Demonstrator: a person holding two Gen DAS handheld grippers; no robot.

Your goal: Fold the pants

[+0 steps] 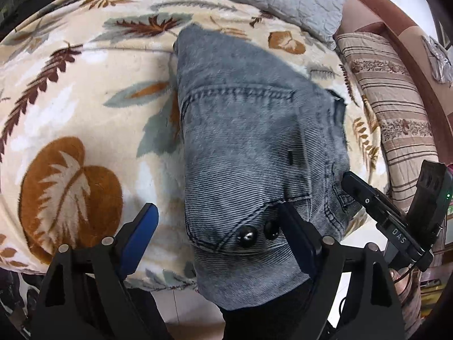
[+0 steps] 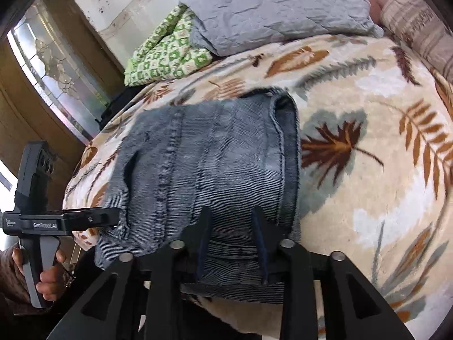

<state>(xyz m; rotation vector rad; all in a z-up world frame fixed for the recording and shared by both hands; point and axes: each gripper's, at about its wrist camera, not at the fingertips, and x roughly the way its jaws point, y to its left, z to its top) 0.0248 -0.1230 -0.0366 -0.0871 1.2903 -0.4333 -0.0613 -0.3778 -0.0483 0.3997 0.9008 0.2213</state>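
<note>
Grey-blue denim pants lie folded on a leaf-patterned blanket, waistband with two dark buttons nearest the bed's front edge. My left gripper is open, its fingers astride the waistband corner, the right blue pad resting on the denim. The right gripper shows at the pants' right edge. In the right wrist view the pants lie folded and my right gripper has its narrow-set fingers on the near waistband. The left gripper touches the pants' left edge.
A grey quilted pillow and a green patterned cloth lie at the back of the bed. A striped bolster lies along the right side. A wooden door with glass stands to the left. The bed edge is near me.
</note>
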